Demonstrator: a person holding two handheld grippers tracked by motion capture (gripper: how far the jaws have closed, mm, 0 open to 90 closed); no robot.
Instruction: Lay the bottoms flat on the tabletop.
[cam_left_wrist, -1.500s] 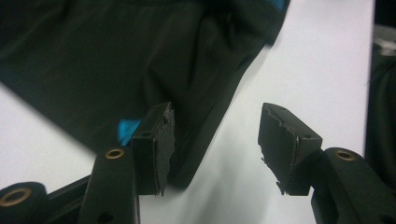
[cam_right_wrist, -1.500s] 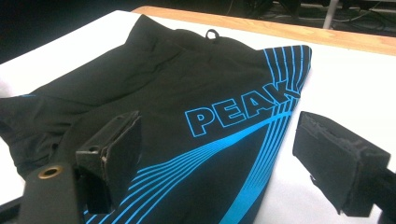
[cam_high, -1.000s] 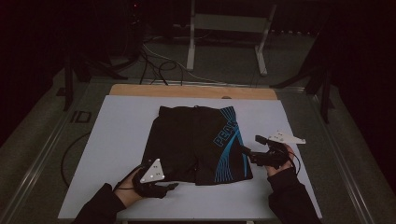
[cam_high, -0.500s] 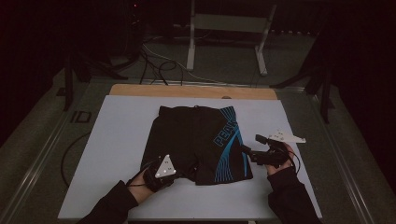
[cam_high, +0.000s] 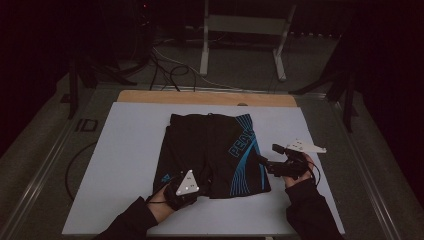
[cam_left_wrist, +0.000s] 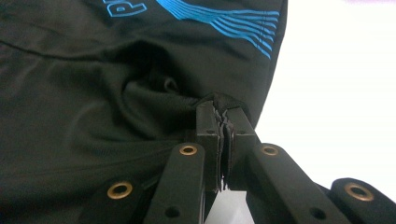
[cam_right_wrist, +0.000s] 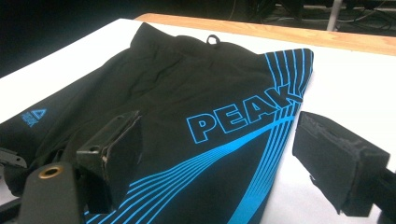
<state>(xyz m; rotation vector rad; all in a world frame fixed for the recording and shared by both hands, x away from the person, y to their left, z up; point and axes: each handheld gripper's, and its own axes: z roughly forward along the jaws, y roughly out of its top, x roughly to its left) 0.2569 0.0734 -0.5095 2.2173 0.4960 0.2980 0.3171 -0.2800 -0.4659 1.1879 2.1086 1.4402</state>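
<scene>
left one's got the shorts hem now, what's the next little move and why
Probably close the right hand-held gripper on the shorts. The left hand-held gripper is already shut on a bunched bit of hem, while the right one's jaws stand open with the blue-striped edge between them, not pinching it. Both grips seem needed before lifting or folding.

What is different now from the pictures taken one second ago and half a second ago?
The left tongs moved right along the near hem of the black shorts, closed, and now pinch the fabric there. The right tongs stayed open at the shorts' right edge; the shorts lie flat as before.
</scene>
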